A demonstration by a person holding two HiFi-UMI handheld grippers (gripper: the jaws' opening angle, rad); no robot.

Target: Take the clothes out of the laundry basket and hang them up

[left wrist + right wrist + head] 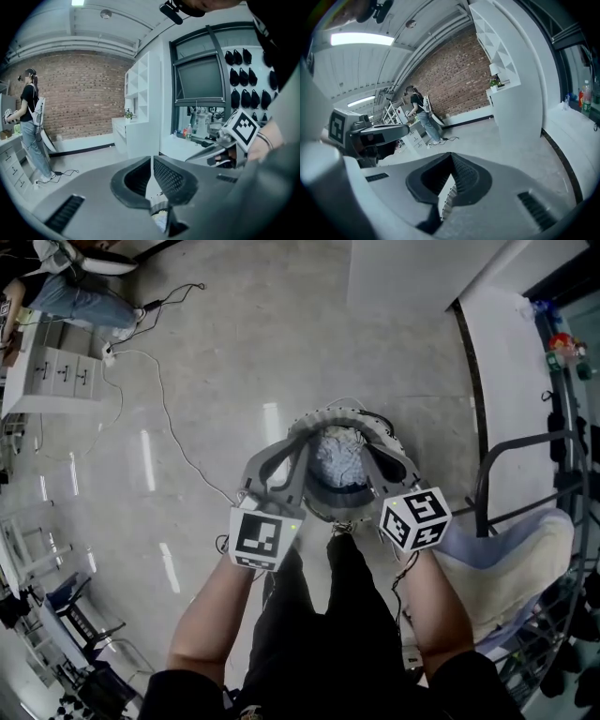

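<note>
Approach step: left gripper (300,442) at 9 o'clock, right gripper (372,443) at 3 o'clock above laundry basket (339,414), both closed tight, empty; clothes (337,457) bundled inside. Next, open jaws, lower onto fabric, pinch.

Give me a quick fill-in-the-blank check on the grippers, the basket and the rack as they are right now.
1. The left gripper and the right gripper both have their jaws ____, with nothing between them.
2. The basket stands on the ____.
3. The clothes lie ____ the basket, below both grippers.
4. The drying rack stands on the person's ____ side.

Missing words: shut; floor; inside; right.
</note>
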